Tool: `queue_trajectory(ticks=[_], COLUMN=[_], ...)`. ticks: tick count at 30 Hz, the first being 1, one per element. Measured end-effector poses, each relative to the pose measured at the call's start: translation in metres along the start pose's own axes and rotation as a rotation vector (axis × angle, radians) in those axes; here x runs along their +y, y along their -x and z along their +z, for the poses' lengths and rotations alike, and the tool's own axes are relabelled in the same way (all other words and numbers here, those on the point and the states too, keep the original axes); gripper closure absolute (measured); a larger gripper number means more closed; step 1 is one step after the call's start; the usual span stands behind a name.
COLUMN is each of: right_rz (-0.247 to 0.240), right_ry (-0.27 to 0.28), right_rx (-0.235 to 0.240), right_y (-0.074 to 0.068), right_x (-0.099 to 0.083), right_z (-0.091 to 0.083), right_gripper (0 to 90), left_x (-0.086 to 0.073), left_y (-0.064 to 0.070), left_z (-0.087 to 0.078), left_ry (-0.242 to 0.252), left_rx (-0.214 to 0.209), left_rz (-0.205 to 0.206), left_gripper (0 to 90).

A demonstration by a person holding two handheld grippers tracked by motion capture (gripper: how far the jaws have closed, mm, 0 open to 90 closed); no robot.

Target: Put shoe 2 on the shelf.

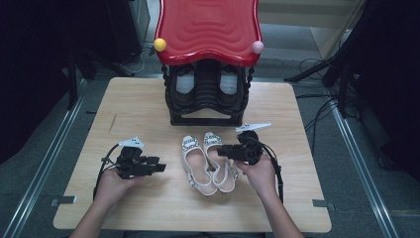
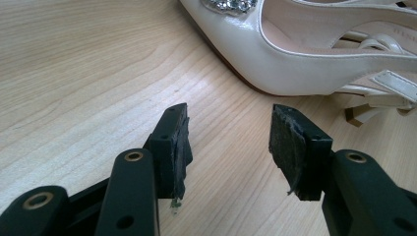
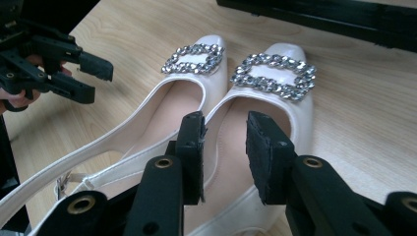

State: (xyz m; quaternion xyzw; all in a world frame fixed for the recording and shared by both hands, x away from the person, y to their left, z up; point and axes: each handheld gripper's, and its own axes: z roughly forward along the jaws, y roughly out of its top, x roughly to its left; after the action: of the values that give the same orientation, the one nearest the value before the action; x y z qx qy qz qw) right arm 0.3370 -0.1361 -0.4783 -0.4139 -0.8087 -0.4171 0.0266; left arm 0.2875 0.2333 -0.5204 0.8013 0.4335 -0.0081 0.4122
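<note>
— Shoes first: where are they?

— Two white slingback shoes lie side by side on the wooden desk [image 1: 148,106], toes pointing away from the person toward a black rack [image 1: 207,94] with a red wavy top [image 1: 208,27]. The left shoe [image 1: 195,163] and the right shoe [image 1: 221,161] touch along their inner sides, and each has a rhinestone buckle [image 3: 193,59] on the toe.

— And the right gripper?

— The right gripper [image 1: 220,150] is held over the right shoe, near its middle. In the right gripper view its fingers [image 3: 193,147] stand apart with a clear gap, poised above the shoe's opening; the inner edge of that shoe runs between them. I cannot tell whether either pad touches the shoe.

— The left one?

— The left gripper [image 1: 161,167] is low over the desk just beside the left shoe, pointing at it. In the left gripper view its fingers [image 2: 176,142] are spread wide with bare wood between them, and the shoe's side lies a little ahead, not touched.

— Anything on the rack?

— Dark shoes sit in its upper shelf, and a yellow ball [image 1: 160,44] and a pink ball [image 1: 257,47] sit at the front corners of the red top.
</note>
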Motion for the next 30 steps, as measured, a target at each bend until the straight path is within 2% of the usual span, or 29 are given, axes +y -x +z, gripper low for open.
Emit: queue_trajectory(ticks=[7,14,21,24,30], right_rz=[-0.018,-0.044,-0.058,-0.063,-0.058], right_ry=[-0.039,-0.066,-0.084,-0.097,-0.192], right_rx=[-0.007,-0.017,-0.017,-0.050,-0.103], right_y=[-0.011,-0.022,-0.033,-0.038,-0.038], right_x=[0.002,0.004,0.014,0.018,0.020], right_z=[0.006,0.015,0.024,0.028,0.039], right_gripper=[67.1,64.3,60.6,61.3,61.0], left_x=[0.000,0.000,0.001,0.002,0.007], left_y=[-0.003,-0.001,-0.001,0.000,0.003], left_z=[-0.003,0.000,0.000,0.005,0.009], left_ry=[0.006,-0.010,-0.012,-0.020,-0.028], left_rx=[0.002,0.019,0.015,0.009,0.001], left_rz=[-0.007,0.007,0.014,0.021,0.045], left_gripper=[49.3,48.8,48.9,49.1,49.7])
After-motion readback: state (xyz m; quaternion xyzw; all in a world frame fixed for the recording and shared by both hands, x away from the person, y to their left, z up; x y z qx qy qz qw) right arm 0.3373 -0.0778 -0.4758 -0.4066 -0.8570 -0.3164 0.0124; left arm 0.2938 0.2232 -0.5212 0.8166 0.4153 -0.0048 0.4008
